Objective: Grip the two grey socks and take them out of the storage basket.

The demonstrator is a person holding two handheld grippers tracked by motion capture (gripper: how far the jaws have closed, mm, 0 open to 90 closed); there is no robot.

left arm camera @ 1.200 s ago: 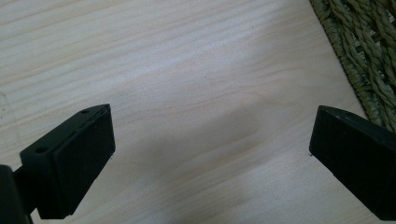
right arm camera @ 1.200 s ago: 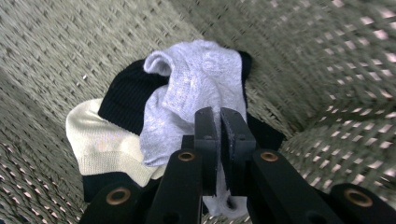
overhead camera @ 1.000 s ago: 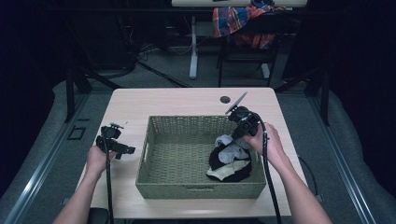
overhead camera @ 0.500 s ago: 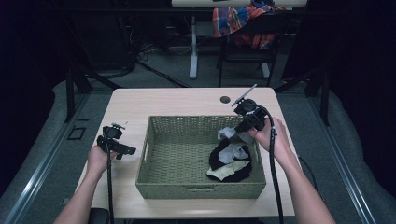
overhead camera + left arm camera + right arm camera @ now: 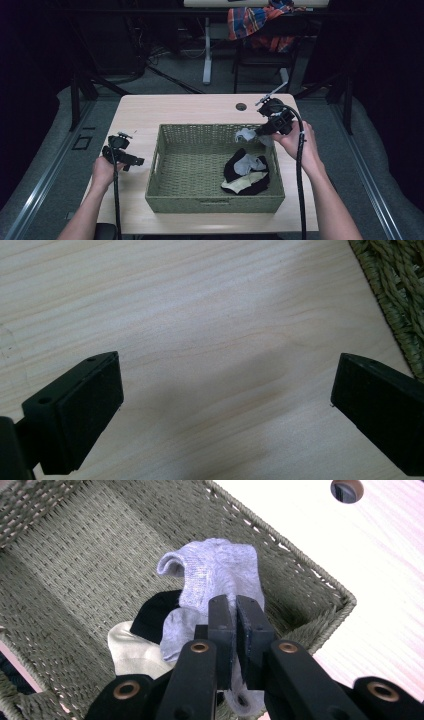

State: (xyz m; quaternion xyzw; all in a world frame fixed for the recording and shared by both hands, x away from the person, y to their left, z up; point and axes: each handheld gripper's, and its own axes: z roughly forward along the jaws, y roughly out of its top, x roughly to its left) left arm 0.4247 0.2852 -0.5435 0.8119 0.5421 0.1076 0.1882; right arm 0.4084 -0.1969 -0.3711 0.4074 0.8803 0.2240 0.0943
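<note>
A woven green basket [image 5: 180, 170] sits mid-table and holds a small heap of socks [image 5: 246, 172], black, cream and grey. My right gripper [image 5: 260, 131] is over the basket's far right corner, shut on a light grey sock [image 5: 220, 572] that hangs above the heap; the same grey sock [image 5: 246, 135] dangles just inside the rim. My left gripper [image 5: 137, 161] rests low over bare wood left of the basket, open, nothing between its jaws. In the left gripper view the basket's edge [image 5: 395, 290] shows at the upper right.
The light wooden table [image 5: 175, 110] has a round cable hole [image 5: 241, 106] behind the basket. Beyond the table stand a chair with a plaid cloth [image 5: 260, 22] and desk legs. Grey floor surrounds the table.
My right gripper has risen from the heap and moved toward the basket's far right corner, lifting the grey sock off the pile. The left gripper has stayed put.
</note>
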